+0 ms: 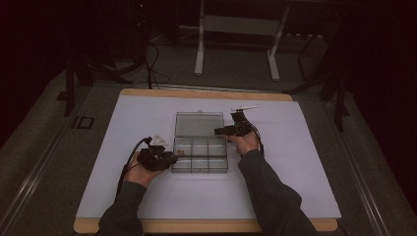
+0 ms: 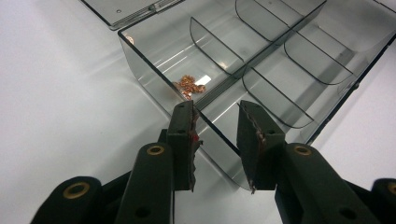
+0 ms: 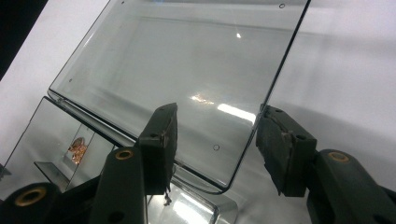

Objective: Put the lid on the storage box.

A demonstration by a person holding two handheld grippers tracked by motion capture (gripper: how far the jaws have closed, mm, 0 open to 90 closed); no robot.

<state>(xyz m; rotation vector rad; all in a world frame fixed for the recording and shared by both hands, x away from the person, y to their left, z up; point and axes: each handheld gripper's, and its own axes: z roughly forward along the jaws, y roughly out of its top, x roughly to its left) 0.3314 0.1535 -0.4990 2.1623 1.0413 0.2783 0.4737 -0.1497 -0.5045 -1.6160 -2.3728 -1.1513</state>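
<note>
On the white table [image 1: 123, 147], seen from above, a clear box [image 1: 199, 156] is lying open, its lid [image 1: 199, 124] folded back flat. The left gripper [image 1: 169, 158] is sitting at the box's left wall, the right gripper [image 1: 219, 131] beside the lid's right edge.

Along the left gripper, the parted jaws are straddling the box wall [image 2: 154, 81] without pressing it; copper bits [image 2: 188, 86] are lying in one compartment.

Along the right gripper, the jaws are standing wide around the lid's corner [image 3: 243, 154], gripping nothing.
</note>
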